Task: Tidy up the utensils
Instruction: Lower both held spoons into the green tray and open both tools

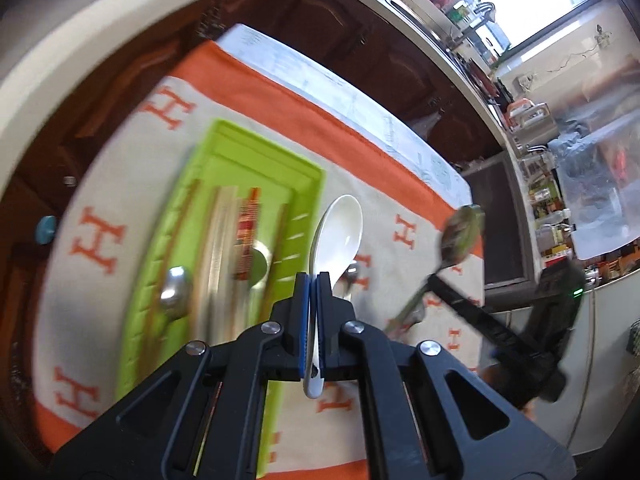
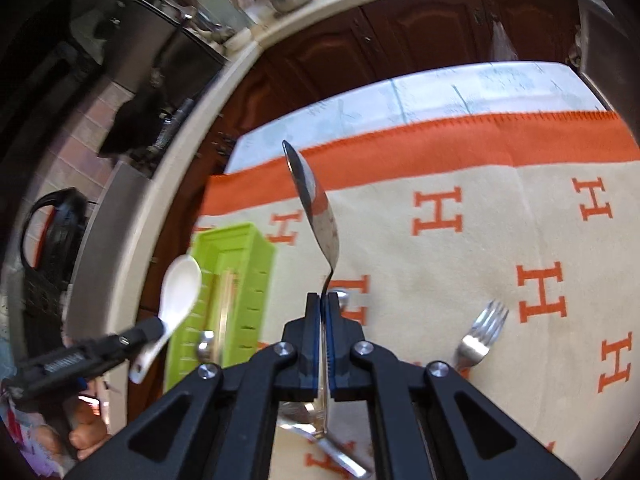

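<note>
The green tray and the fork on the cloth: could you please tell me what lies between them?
In the right wrist view, the right gripper holding a metal spoon stands between green tray and fork.

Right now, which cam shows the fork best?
Right wrist: the fork lies on the cloth, tines clear, handle end hidden behind the right gripper. Left wrist view doesn't show it.
</note>
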A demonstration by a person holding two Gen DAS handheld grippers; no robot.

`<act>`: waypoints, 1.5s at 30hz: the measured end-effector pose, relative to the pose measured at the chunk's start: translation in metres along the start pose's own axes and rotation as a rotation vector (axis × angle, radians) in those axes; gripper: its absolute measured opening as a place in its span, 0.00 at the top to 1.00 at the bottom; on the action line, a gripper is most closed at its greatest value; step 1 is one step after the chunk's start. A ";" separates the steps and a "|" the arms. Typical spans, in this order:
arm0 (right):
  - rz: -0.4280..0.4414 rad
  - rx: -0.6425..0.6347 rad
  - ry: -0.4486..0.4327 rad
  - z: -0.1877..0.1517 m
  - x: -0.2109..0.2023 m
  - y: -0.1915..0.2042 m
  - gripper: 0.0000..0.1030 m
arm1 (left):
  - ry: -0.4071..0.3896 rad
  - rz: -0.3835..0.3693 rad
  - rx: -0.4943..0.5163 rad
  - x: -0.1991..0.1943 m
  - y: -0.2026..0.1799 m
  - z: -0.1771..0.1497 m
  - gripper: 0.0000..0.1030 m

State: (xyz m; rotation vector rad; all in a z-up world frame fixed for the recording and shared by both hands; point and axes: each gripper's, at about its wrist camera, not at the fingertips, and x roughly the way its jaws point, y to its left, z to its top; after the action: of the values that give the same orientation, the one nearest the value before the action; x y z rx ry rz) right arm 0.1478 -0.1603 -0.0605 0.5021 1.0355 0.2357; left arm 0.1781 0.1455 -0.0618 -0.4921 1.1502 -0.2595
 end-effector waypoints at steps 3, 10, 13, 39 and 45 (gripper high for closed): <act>0.053 -0.005 0.001 -0.002 -0.013 0.014 0.98 | -0.038 0.058 0.012 -0.019 0.017 -0.014 0.99; 0.215 -0.039 0.121 -0.013 -0.009 0.069 0.98 | -0.087 0.173 0.025 -0.023 0.035 -0.051 0.99; 0.213 -0.071 0.173 -0.024 0.011 0.088 0.98 | -0.084 0.218 0.019 -0.014 0.045 -0.064 0.99; 0.081 -0.161 0.226 -0.090 0.043 0.101 0.94 | -0.121 0.259 0.071 -0.015 0.044 -0.120 0.93; 0.058 -0.121 0.210 -0.100 0.026 0.073 0.94 | -0.107 0.268 0.100 -0.011 0.035 -0.128 0.93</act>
State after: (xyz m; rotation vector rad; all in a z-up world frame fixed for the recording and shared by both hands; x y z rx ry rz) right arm 0.0774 -0.0576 -0.0843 0.4038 1.2038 0.4068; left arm 0.0544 0.1502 -0.1111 -0.2568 1.0798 -0.0567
